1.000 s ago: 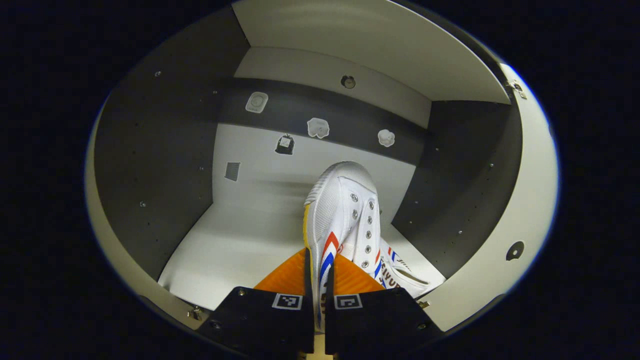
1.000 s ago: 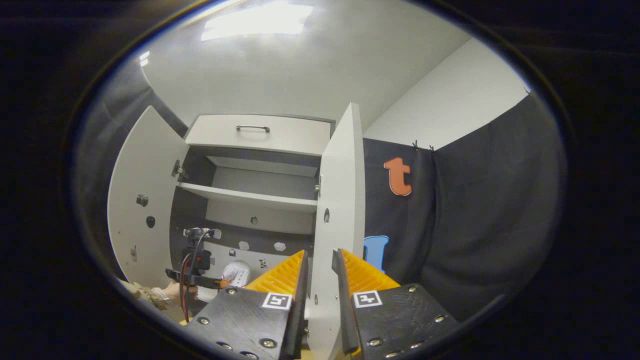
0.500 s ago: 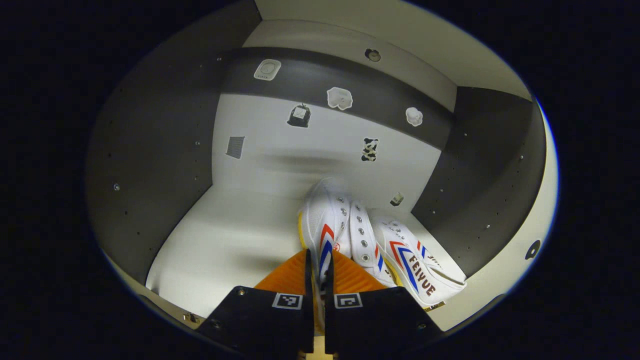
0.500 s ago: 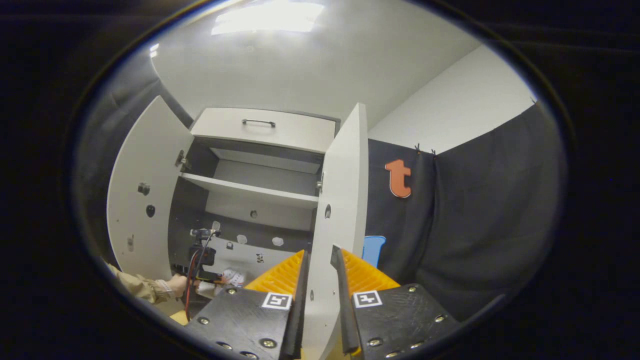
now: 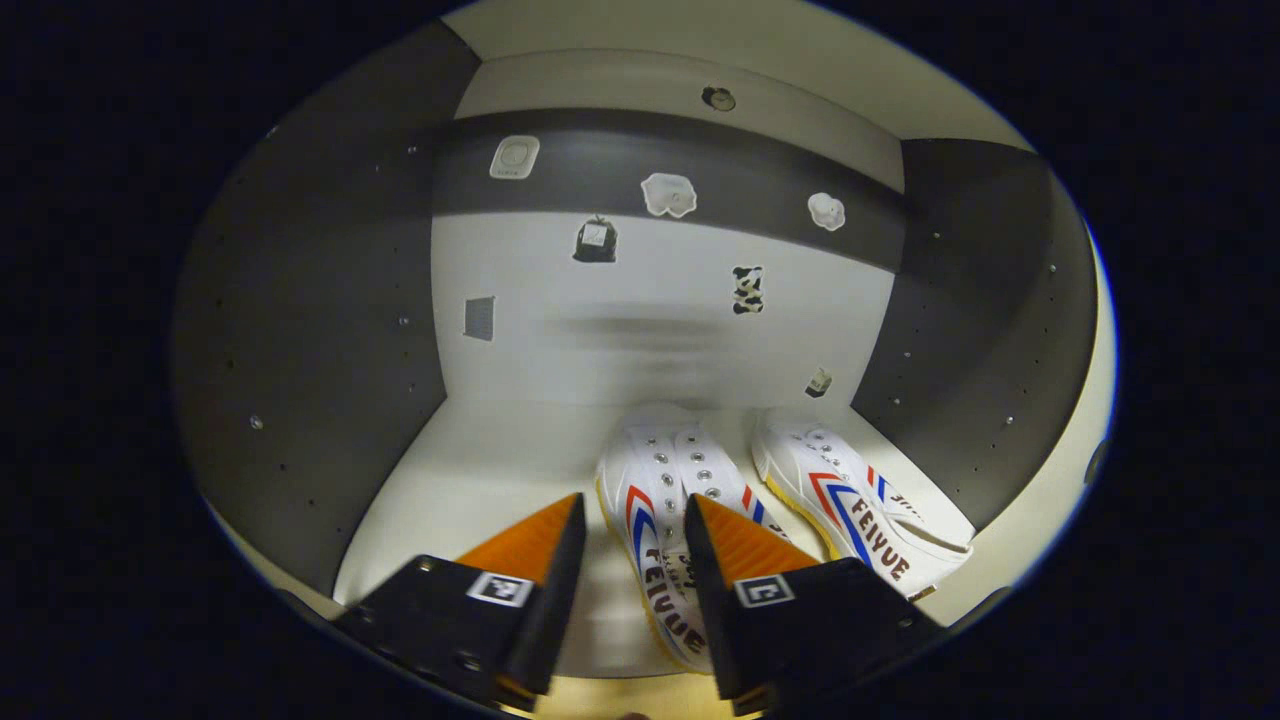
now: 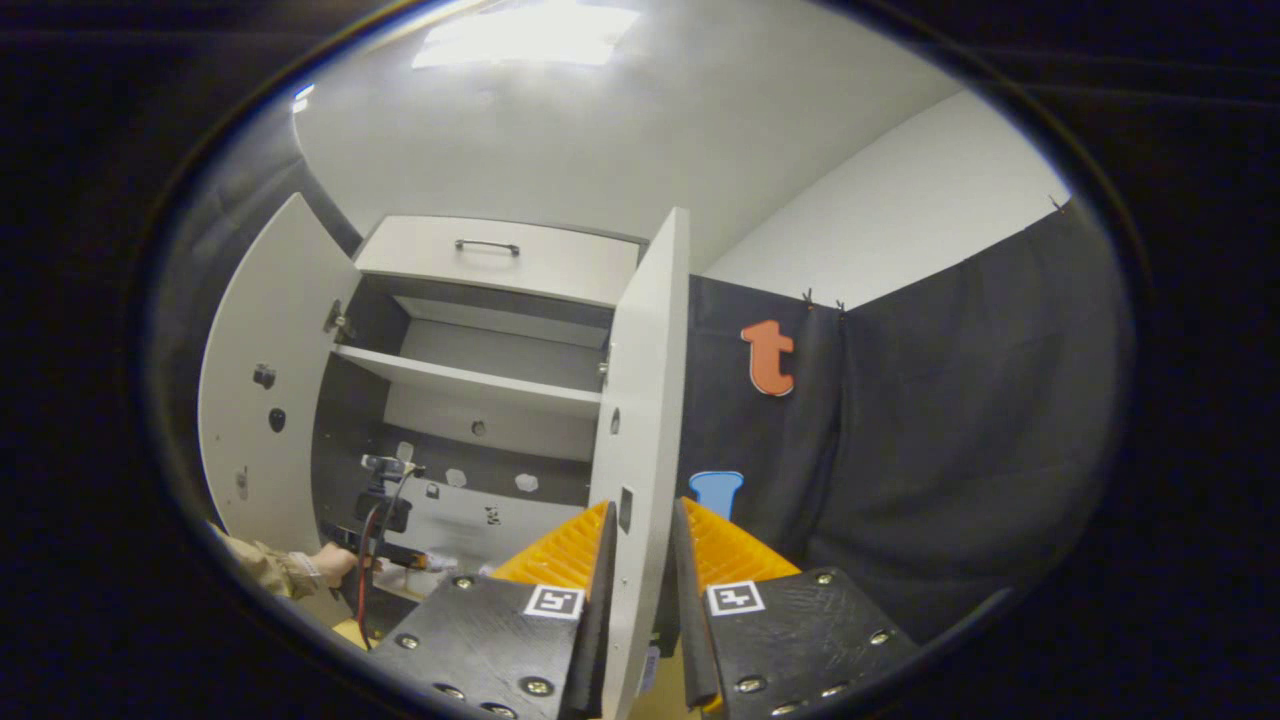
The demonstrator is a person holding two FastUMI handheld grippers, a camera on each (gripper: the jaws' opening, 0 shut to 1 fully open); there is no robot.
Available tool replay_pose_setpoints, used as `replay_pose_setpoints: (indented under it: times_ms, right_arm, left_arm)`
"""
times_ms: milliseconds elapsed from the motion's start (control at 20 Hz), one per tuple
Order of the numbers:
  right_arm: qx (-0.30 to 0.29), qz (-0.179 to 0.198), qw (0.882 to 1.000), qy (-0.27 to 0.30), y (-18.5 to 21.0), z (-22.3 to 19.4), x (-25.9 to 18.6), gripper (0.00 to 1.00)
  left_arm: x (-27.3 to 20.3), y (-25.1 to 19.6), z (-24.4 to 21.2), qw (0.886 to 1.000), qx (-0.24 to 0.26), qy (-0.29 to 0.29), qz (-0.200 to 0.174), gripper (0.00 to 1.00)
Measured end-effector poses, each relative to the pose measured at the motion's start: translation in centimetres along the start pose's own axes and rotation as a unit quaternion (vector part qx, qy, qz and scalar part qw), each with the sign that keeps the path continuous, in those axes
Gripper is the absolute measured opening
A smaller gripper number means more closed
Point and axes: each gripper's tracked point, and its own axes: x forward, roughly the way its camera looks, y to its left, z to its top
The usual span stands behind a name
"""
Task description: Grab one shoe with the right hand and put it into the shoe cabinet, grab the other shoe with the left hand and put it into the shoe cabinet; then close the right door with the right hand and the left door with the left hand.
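In the left gripper view, the left gripper (image 5: pixel 625 520) hangs with its 2 fingers spread apart, gripping nothing. Between them the left shoe (image 5: pixel 665 530) lies on the floor of the shoe cabinet (image 5: pixel 480 480), toe toward the back wall. The right shoe (image 5: pixel 860 500) sits just beside it, nearer the cabinet's right side wall, also toe inward. Both shoes look placed, so the doors are what remains. One risk here: the left shoe's heel lies close to the front edge, and a finger dragged back carelessly could catch it and pull it out over the lip.

In the right gripper view, the right gripper (image 6: pixel 640 560) straddles the front edge of the right door (image 6: pixel 640 400), fingers close on either side of the panel; I cannot tell whether they actually press it. The left door (image 6: pixel 265 400) stands wide open. The left gripper and the hand (image 6: pixel 335 565) holding it sit inside the cabinet's lower compartment. Swinging the right door shut now could strike that hand or gripper.
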Motion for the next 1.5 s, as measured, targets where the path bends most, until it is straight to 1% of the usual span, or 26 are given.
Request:
replay_pose_setpoints:
  times_ms: [50, 100, 150, 200, 250, 350, 400, 450, 550, 600, 700, 850, 1000, 1150, 1350, 1500]
  right_arm:
    - [-0.001, -0.011, 1.0, 0.002, -0.9, -0.2, 0.1, 0.3]
    - [-0.001, -0.019, 1.0, 0.004, -1.6, -0.5, 0.2, 0.31]
    - [-0.002, -0.026, 1.0, 0.006, -2.3, -0.7, 0.5, 0.37]
    - [-0.005, -0.033, 0.999, 0.007, -3.0, -1.1, 0.8, 0.4]
    - [-0.009, -0.04, 0.999, 0.012, -3.7, -1.7, 1.2, 0.4]
    - [-0.012, -0.046, 0.999, 0.026, -4.5, -3.1, 1.7, 0.58]
    - [-0.012, -0.049, 0.998, 0.033, -4.9, -3.8, 2.0, 0.75]
    - [-0.009, -0.052, 0.998, 0.038, -5.2, -4.3, 2.4, 0.76]
    - [0.005, -0.043, 0.998, 0.047, -5.0, -5.2, 2.9, 0.77]
    - [0.011, -0.038, 0.998, 0.055, -4.7, -5.8, 3.1, 0.81]
    - [0.014, -0.037, 0.997, 0.063, -5.1, -6.5, 3.3, 0.82]
    - [0.031, -0.02, 0.997, 0.07, -4.7, -6.7, 3.4, 0.82]
    - [0.047, 0.004, 0.996, 0.078, -3.9, -6.7, 3.4, 0.82]
    - [0.062, 0.029, 0.994, 0.085, -2.2, -6.7, 3.2, 0.82]
    - [0.075, 0.075, 0.991, 0.086, 1.4, -6.4, 3.0, 0.82]
    - [0.078, 0.102, 0.988, 0.084, 3.8, -6.3, 3.0, 0.82]
  left_arm:
    - [-1.1, -0.2, 0.6, 1.0, -0.002, -0.007, -0.002, 0.63]
    - [-2.1, -0.6, 1.1, 1.0, -0.007, -0.016, -0.007, 0.85]
    - [-3.1, -0.8, 1.7, 1.0, -0.011, -0.028, -0.009, 0.82]
    - [-4.4, -0.9, 2.5, 0.999, -0.012, -0.04, -0.011, 0.84]
    - [-5.7, -1.2, 3.2, 0.998, -0.011, -0.056, -0.015, 0.84]
    - [-9.2, -2.0, 4.9, 0.996, -0.005, -0.089, -0.026, 0.84]
    - [-11.1, -2.4, 5.8, 0.993, 0.001, -0.11, -0.031, 0.84]
    - [-12.8, -2.8, 6.7, 0.991, 0.009, -0.131, -0.038, 0.85]
    - [-16.4, -3.4, 7.9, 0.986, 0.025, -0.162, -0.044, 0.92]
    - [-18.0, -3.6, 8.5, 0.983, 0.032, -0.172, -0.046, 0.95]
    - [-21.1, -4.0, 8.8, 0.981, 0.045, -0.183, -0.05, 0.97]
    - [-24.6, -4.2, 9.0, 0.979, 0.053, -0.19, -0.054, 0.96]
    - [-27.2, -4.1, 9.2, 0.978, 0.046, -0.194, -0.056, 0.96]
    - [-29.5, -3.3, 9.8, 0.976, 0.042, -0.208, -0.044, 0.96]
    - [-31.9, -2.2, 10.2, 0.974, 0.04, -0.219, -0.029, 0.96]
    - [-32.8, -1.3, 10.1, 0.974, 0.038, -0.225, -0.019, 0.96]
